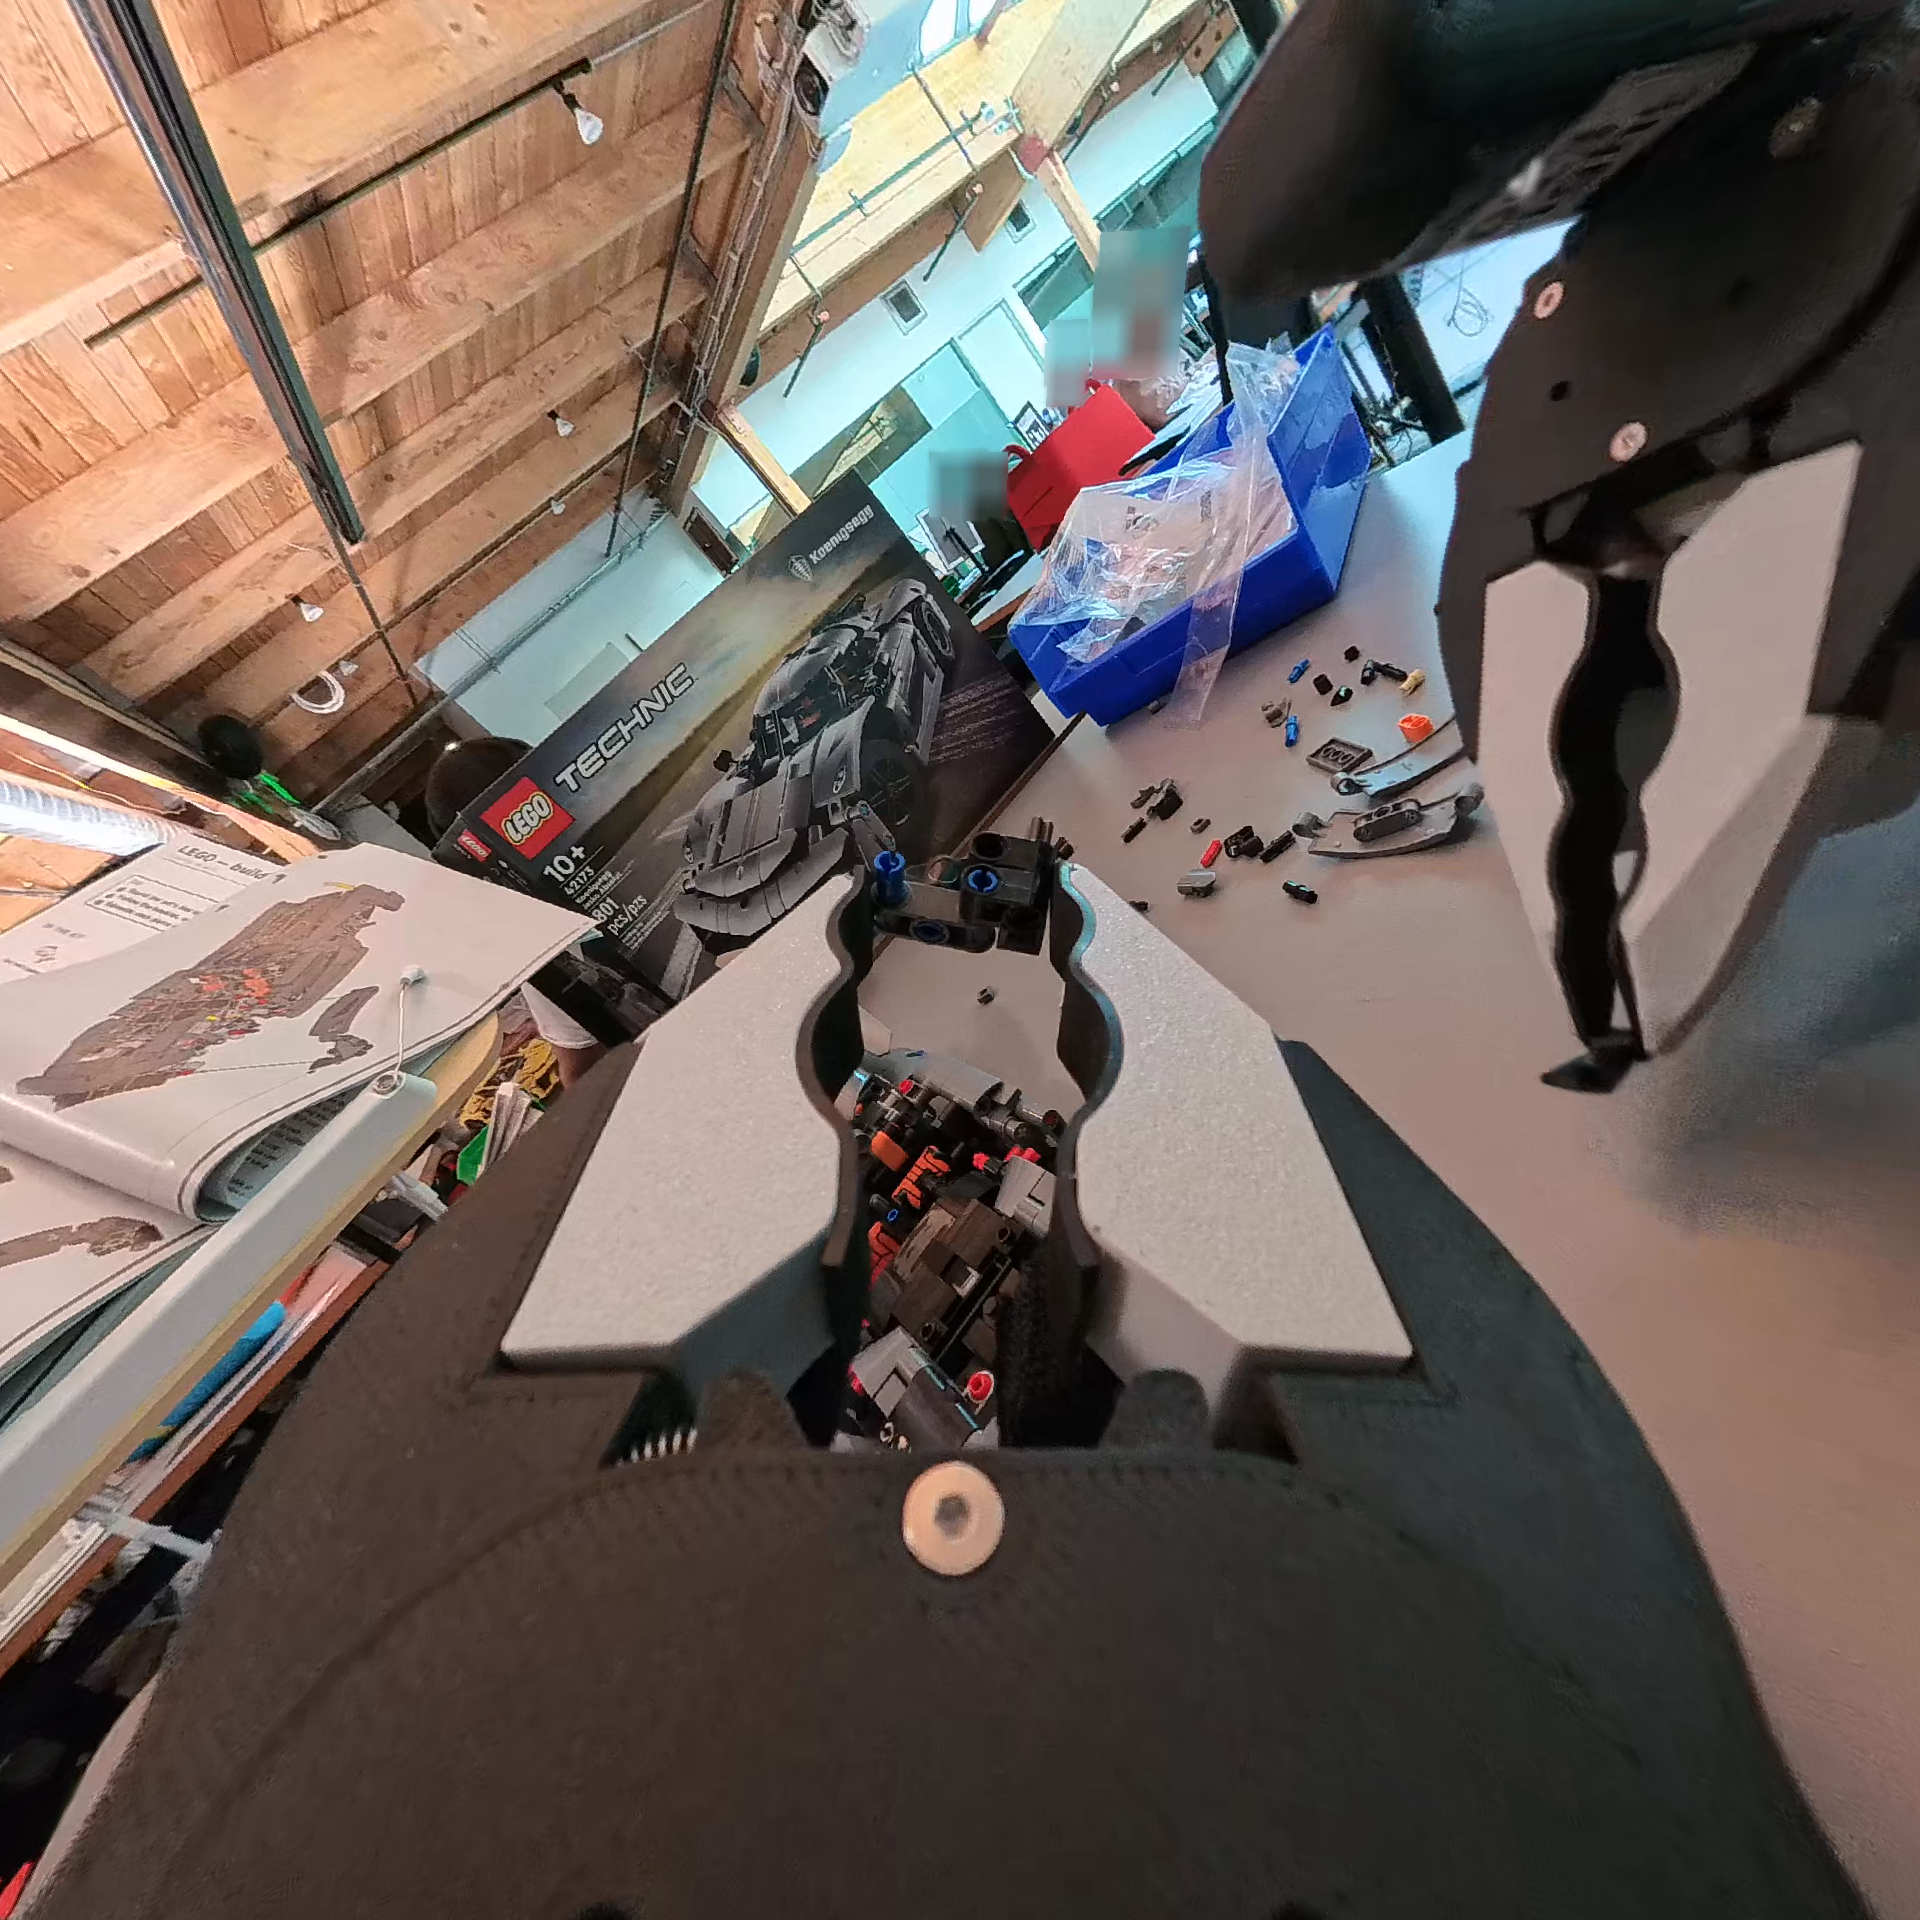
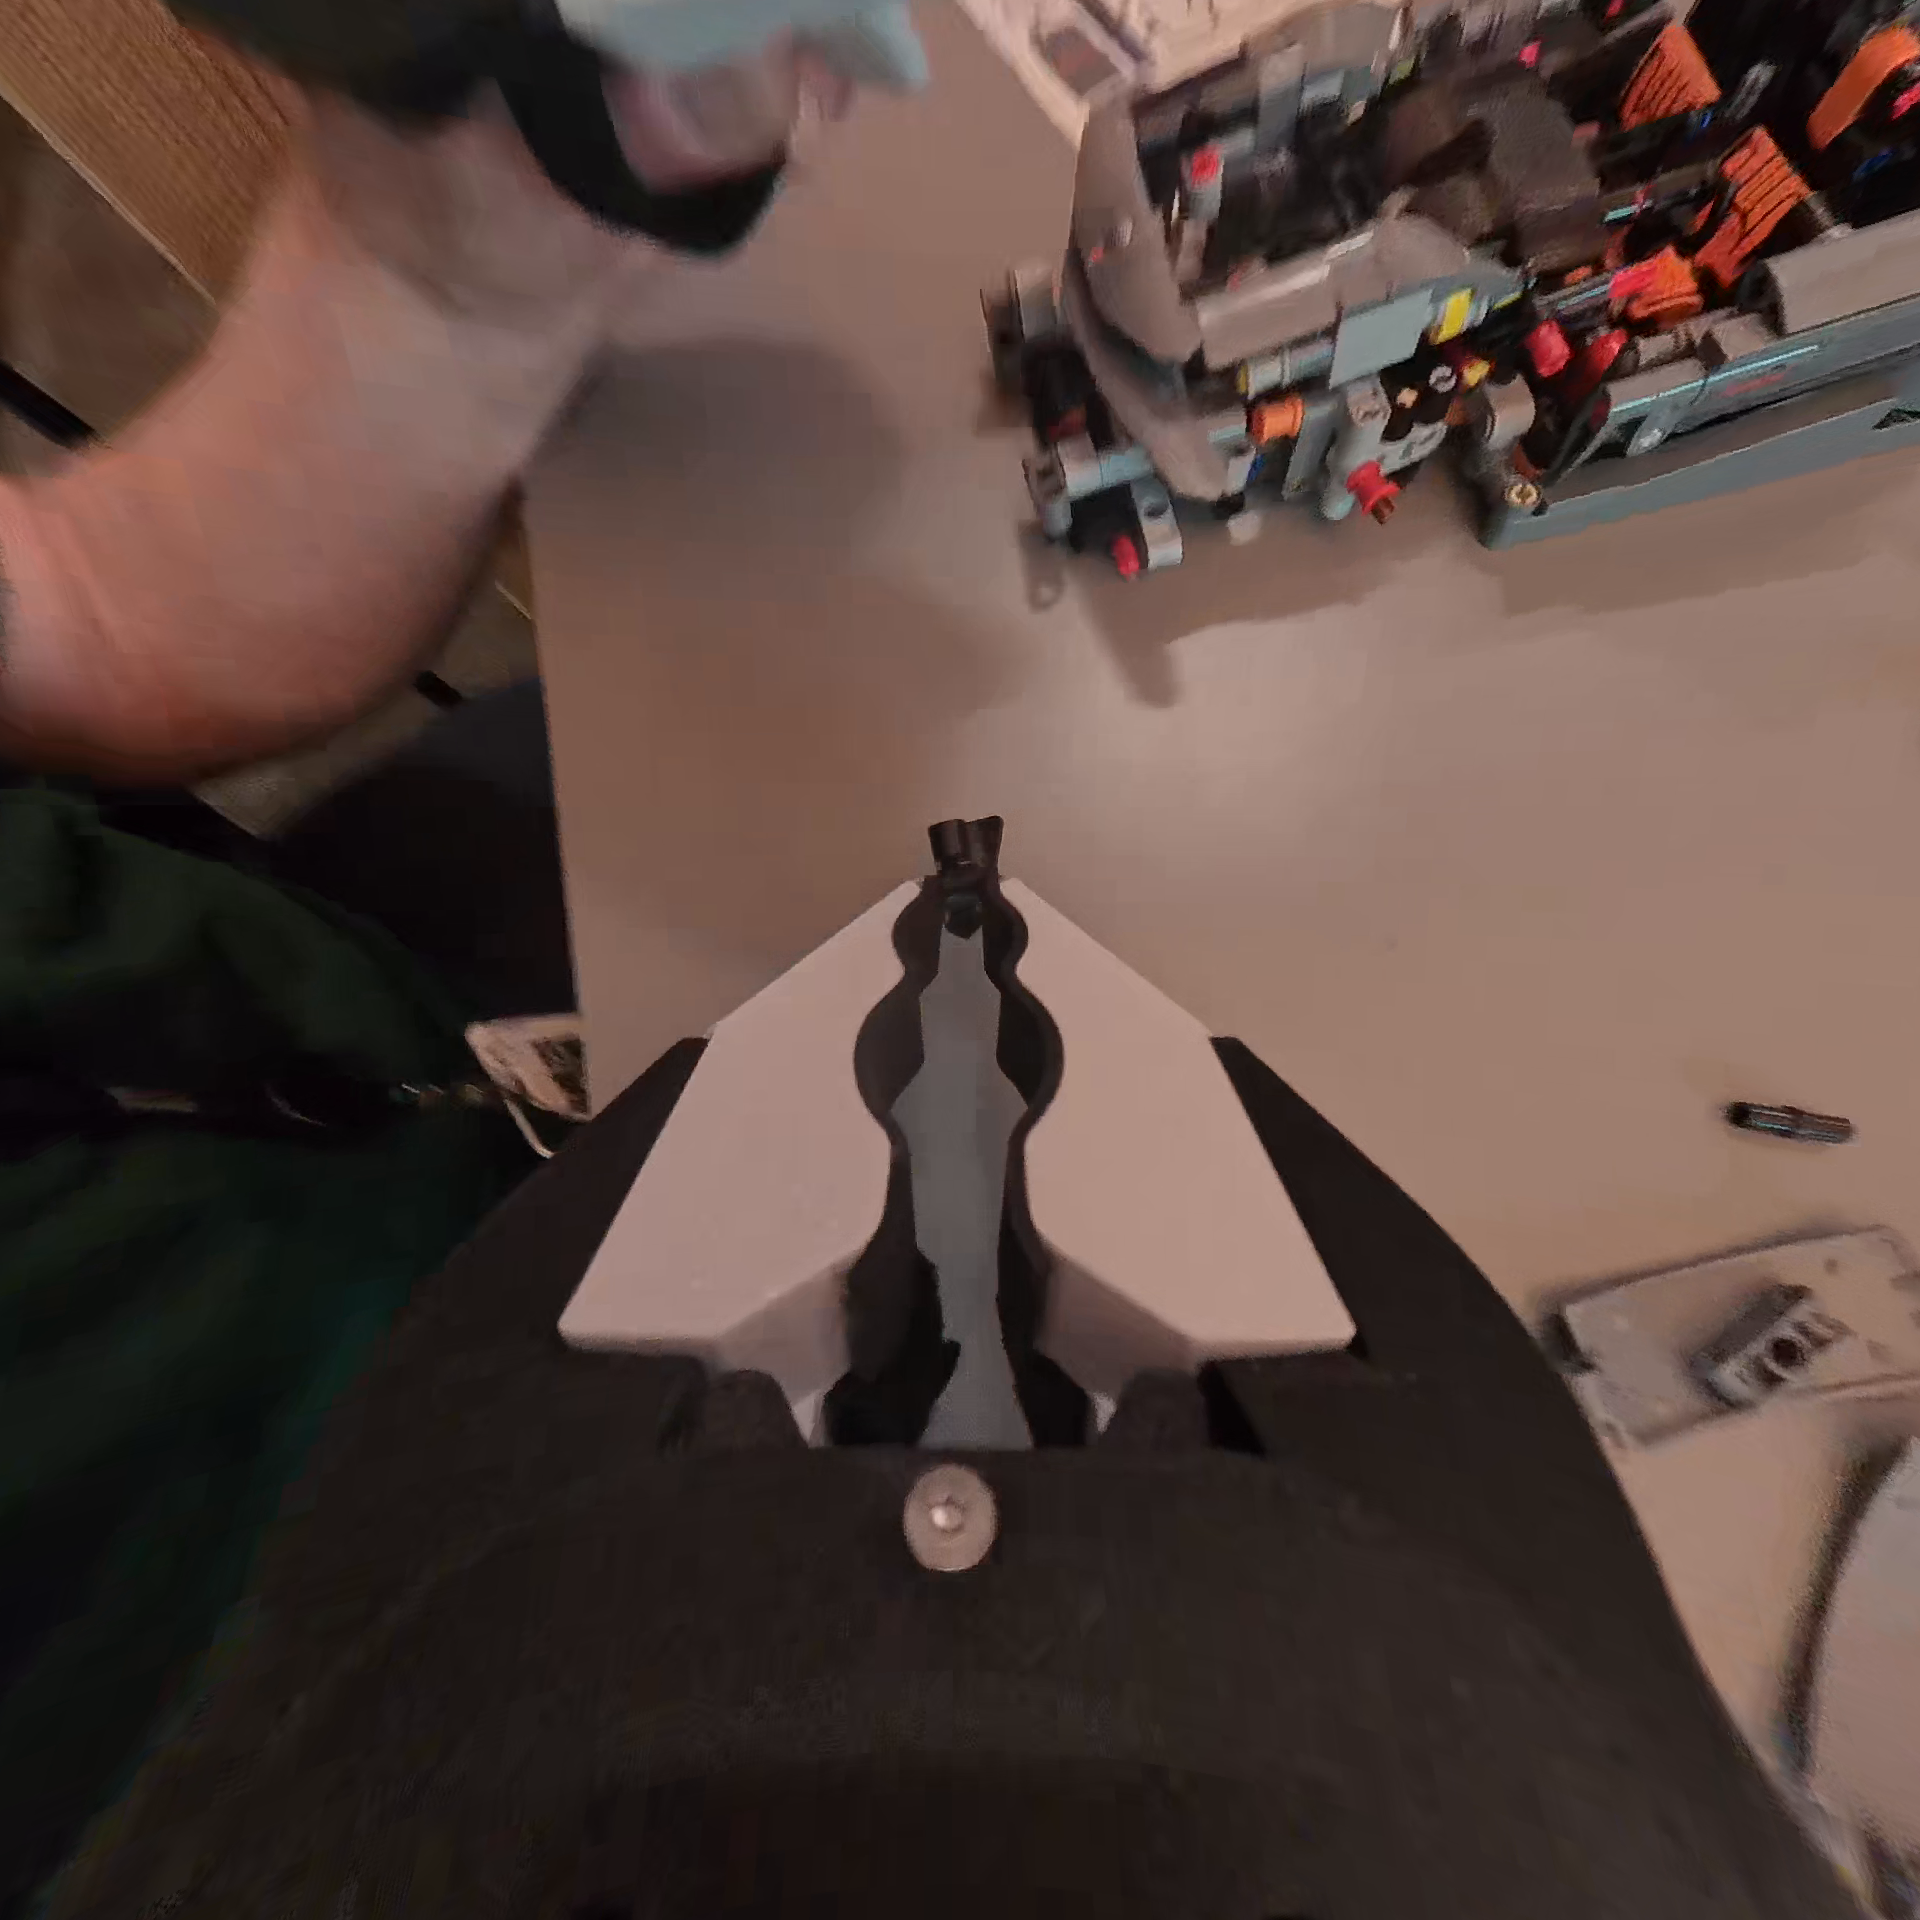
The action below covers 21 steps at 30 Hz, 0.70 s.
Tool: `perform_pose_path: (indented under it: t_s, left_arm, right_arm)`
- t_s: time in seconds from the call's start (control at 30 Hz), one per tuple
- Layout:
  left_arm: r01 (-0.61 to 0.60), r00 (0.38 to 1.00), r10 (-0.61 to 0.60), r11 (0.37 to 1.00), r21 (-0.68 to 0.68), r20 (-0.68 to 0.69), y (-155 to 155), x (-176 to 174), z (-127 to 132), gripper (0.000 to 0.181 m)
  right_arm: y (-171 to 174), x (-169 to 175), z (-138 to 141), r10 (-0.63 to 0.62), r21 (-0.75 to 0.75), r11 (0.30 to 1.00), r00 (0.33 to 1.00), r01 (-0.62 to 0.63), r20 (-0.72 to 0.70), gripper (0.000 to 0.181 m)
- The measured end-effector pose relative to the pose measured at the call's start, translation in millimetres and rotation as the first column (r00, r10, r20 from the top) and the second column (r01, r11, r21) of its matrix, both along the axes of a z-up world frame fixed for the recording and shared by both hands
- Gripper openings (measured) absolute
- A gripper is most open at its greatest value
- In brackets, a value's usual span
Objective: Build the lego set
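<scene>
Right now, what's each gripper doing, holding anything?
Left gripper: shut on a small black subassembly with blue pins.
Right gripper: shut on a small black pin.

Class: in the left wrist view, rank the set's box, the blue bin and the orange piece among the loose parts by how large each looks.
1. Box
2. Blue bin, which stands farther back, so it may really be nearer the box's size
3. Orange piece, plainly the smallest
</scene>
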State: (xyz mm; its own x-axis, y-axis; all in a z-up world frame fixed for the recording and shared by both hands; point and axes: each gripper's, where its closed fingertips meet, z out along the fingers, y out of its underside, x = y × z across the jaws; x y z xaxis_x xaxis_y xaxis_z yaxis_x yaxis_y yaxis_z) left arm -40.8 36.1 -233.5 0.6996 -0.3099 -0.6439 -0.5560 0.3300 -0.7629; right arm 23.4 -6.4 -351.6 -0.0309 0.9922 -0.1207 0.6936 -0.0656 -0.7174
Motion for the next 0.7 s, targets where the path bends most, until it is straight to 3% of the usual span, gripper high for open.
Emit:
perform_pose_path:
  t_s: [0.13, 0.33, 0.47, 0.7]
  left_arm:
    - [-0.008, 0.999, 0.009, 1.000, 0.007, -0.047, -0.7, 3.1, -2.3, 0.031]
    - [-0.022, 0.995, 0.022, 1.000, 0.003, -0.102, 1.7, 9.8, -8.8, 0.031]
    - [-0.016, 0.996, 0.016, 1.000, -0.004, -0.092, 3.0, 10.4, -9.3, 0.031]
    - [-0.017, 0.997, 0.015, 1.000, -0.016, -0.080, 5.0, 8.7, -10.5, 0.031]
  right_arm:
    - [-1.8, -0.8, 25.6, -0.039, -0.270, 0.963, 0.987, -0.005, -0.156, 0.006]
    - [-6.5, 5.2, 32.5, -0.041, -0.457, 0.888, 0.983, -0.046, -0.178, 0.006]
    - [-0.7, 8.0, 29.9, -0.054, -0.442, 0.897, 0.984, -0.027, -0.169, 0.006]
    - [7.2, 6.7, 27.0, -0.047, -0.283, 0.959, 0.990, 0.008, -0.130, 0.006]
